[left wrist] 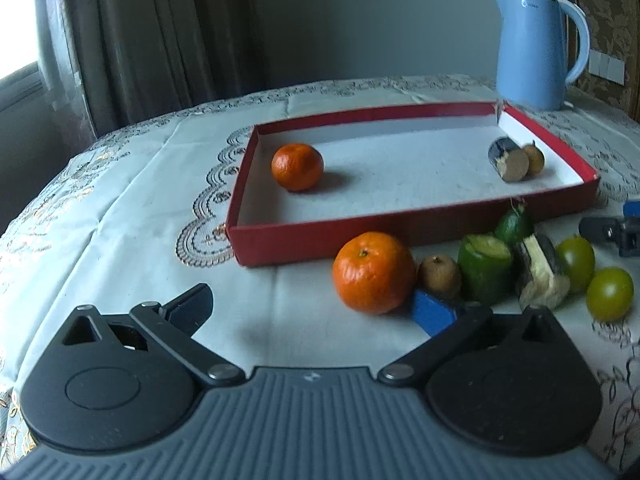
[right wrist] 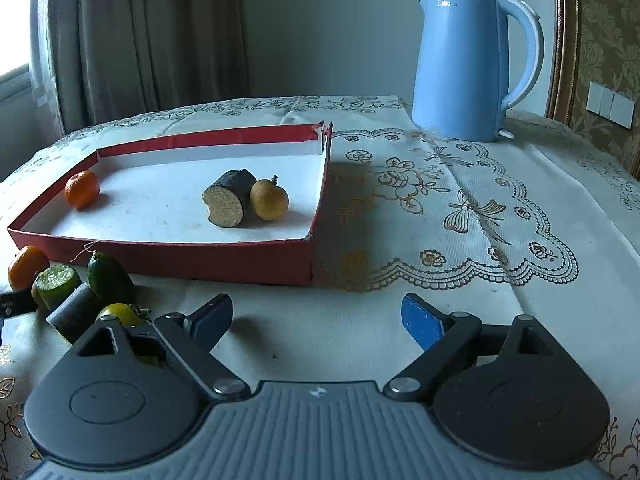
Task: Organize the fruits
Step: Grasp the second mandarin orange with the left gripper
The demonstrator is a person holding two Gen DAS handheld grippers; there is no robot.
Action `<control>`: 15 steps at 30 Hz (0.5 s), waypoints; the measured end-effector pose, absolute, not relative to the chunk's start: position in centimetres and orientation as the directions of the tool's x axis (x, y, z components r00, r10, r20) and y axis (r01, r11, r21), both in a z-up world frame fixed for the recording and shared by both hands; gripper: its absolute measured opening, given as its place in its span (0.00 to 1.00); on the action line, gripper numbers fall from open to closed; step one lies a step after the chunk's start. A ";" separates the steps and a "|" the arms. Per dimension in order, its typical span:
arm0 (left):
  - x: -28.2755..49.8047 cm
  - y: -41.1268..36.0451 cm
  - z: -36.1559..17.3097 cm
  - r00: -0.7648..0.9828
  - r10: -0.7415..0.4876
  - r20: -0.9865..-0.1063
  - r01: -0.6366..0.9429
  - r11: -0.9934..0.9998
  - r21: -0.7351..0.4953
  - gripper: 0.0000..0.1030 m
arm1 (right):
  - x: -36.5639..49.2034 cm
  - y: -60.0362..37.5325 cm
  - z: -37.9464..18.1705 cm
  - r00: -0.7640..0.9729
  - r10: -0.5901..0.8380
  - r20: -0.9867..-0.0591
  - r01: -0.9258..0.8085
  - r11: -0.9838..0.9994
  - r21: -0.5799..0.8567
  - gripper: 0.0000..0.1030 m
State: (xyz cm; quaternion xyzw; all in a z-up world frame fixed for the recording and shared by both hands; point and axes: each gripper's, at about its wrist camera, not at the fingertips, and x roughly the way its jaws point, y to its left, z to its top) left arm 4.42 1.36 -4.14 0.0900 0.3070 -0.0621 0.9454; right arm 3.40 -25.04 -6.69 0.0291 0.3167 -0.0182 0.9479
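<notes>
A shallow red box (left wrist: 280, 246) with a white floor holds an orange (left wrist: 297, 166), a dark cut piece (left wrist: 508, 160) and a small brown fruit (left wrist: 534, 159). In front of the box lie a second orange (left wrist: 373, 272), a small brown fruit (left wrist: 440, 276), a cut green piece (left wrist: 485, 266), a dark piece with pale flesh (left wrist: 540, 276) and two green round fruits (left wrist: 610, 294). My left gripper (left wrist: 312, 310) is open, its right blue pad beside the loose orange. My right gripper (right wrist: 318, 318) is open over bare cloth, right of the fruit pile (right wrist: 56, 286), in front of the box (right wrist: 180, 256).
A blue electric kettle (right wrist: 468, 64) stands on the table behind the box's right corner. An embroidered white tablecloth (right wrist: 460, 208) covers the table. Curtains and a window lie beyond the far left edge. The right gripper's finger (left wrist: 612, 232) shows at the left wrist view's right edge.
</notes>
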 end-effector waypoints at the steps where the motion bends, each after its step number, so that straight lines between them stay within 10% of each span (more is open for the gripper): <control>1: 4.5 1.4 -4.1 0.805 -0.063 -0.590 0.170 0.977 0.128 1.00 | 3.4 -25.0 -6.7 0.798 -0.016 -0.602 0.052 0.998 0.043 0.90; 7: 5.3 1.4 -4.3 0.796 -0.083 -0.599 0.159 0.984 0.074 0.99 | 3.5 -24.9 -6.7 0.795 -0.017 -0.606 0.050 0.998 0.037 0.91; 15: 4.6 0.6 -4.4 0.809 -0.135 -0.573 0.220 0.972 0.081 0.70 | 3.5 -24.9 -6.8 0.795 -0.019 -0.607 0.049 0.998 0.034 0.91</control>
